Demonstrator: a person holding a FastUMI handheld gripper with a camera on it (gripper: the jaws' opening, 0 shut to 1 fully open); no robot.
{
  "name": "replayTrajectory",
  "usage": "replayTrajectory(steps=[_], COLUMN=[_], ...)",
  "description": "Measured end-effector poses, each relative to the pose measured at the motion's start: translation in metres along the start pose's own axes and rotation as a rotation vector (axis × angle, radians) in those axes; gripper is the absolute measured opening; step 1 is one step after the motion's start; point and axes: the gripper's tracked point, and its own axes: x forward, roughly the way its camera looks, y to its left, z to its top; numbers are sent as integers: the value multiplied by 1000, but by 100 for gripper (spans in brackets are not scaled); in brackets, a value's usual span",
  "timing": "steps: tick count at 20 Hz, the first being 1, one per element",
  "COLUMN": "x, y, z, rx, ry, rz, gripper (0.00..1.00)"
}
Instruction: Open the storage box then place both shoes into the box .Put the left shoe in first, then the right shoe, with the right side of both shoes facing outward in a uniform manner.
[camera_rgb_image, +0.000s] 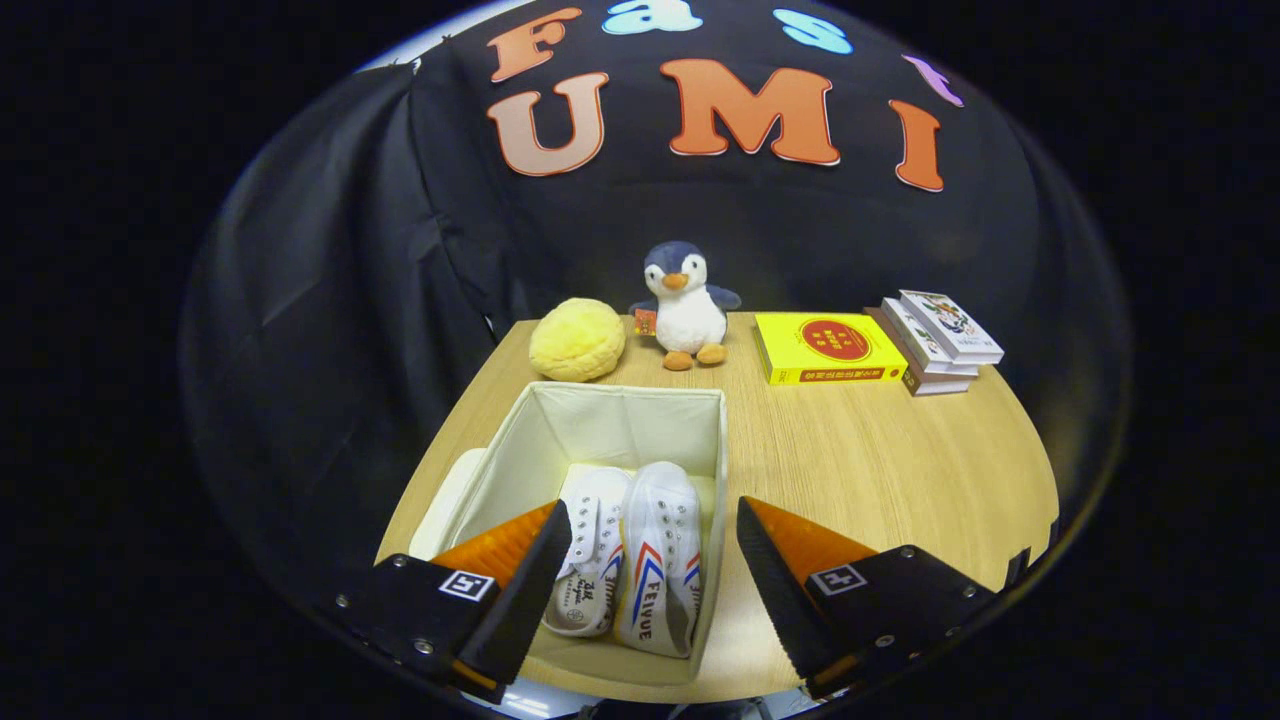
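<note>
A cream fabric storage box (600, 410) stands open on the wooden table (880, 470), with its lid (445, 500) lying flat against its left side. Two white canvas shoes with red and blue stripes lie side by side inside it: one shoe (592, 560) on the left, the other shoe (660, 560) on the right, toes pointing away from me. My gripper (650, 570) is open above the box's near end, holding nothing. One finger is over the left wall, the other over the table just right of the box.
At the back of the table sit a yellow round plush (577, 340), a penguin plush (683, 305), a yellow book (825, 347) and a stack of books (940, 340). Black cloth walls close the back and left.
</note>
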Motion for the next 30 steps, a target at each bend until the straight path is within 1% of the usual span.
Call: replayTrajectory(steps=[3, 6, 16, 20, 24, 30], x=[-16, -29, -65, -79, -86, -88], y=[-23, -60, -213, -265, -299, -314], z=[3, 5, 14, 20, 25, 34], rx=[1, 24, 93, 109, 126, 130], ry=[-41, -72, -144, -171, -192, -206], rz=[-5, -31, -170, -211, -222, -193], gripper=[99, 98, 98, 99, 98, 98])
